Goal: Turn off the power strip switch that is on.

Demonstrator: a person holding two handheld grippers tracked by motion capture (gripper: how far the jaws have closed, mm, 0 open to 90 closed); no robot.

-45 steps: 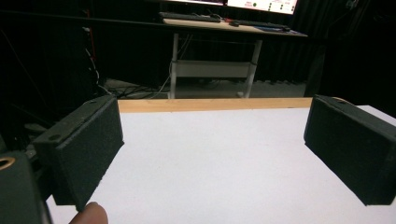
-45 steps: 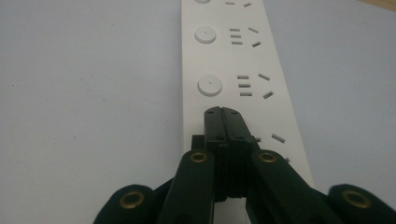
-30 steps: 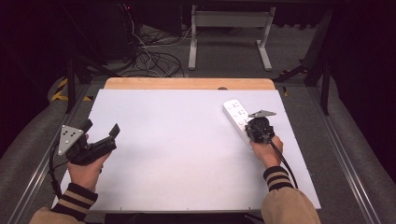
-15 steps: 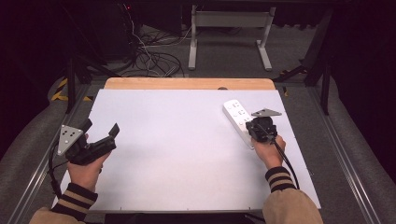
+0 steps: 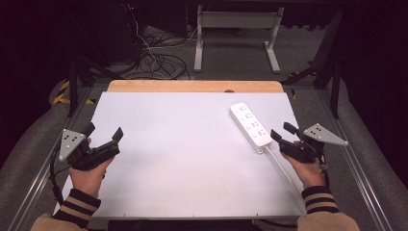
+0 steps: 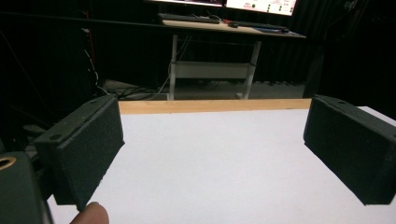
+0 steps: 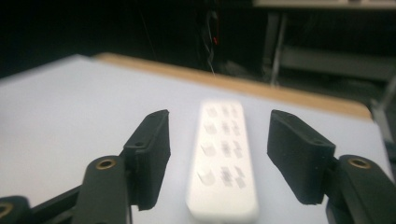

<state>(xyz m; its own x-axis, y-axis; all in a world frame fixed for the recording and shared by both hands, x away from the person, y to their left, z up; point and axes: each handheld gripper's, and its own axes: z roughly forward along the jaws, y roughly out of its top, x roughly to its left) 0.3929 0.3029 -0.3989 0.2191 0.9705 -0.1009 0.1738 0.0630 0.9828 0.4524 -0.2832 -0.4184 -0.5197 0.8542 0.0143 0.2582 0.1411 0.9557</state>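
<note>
step: likely lining up on the power strip (image 5: 250, 124)
right gripper (image 5: 284, 136): wide, empty, just beside the strip's near end
left gripper (image 5: 103, 135): wide, empty, well apart from strip
next: probably close in, straddle it

Left gripper (image 5: 102, 134): black body, two block-shaped black jaws with a finely grained pad surface, small screw holes along the jaw tops, a brass-coloured ring at the base. Grey three-cornered plate (image 5: 70, 142) with dark dots on top. Black cable (image 5: 54, 173) looping from its rear.

Right gripper (image 5: 282, 133): black body, black jaws of the same make, brass-coloured rings at the jaw pivots, grey three-cornered plate (image 5: 325, 135), dark cable.

Sleeves (image 5: 76, 209): tan, with cuffs striped dark and tan, on both arms.
</note>
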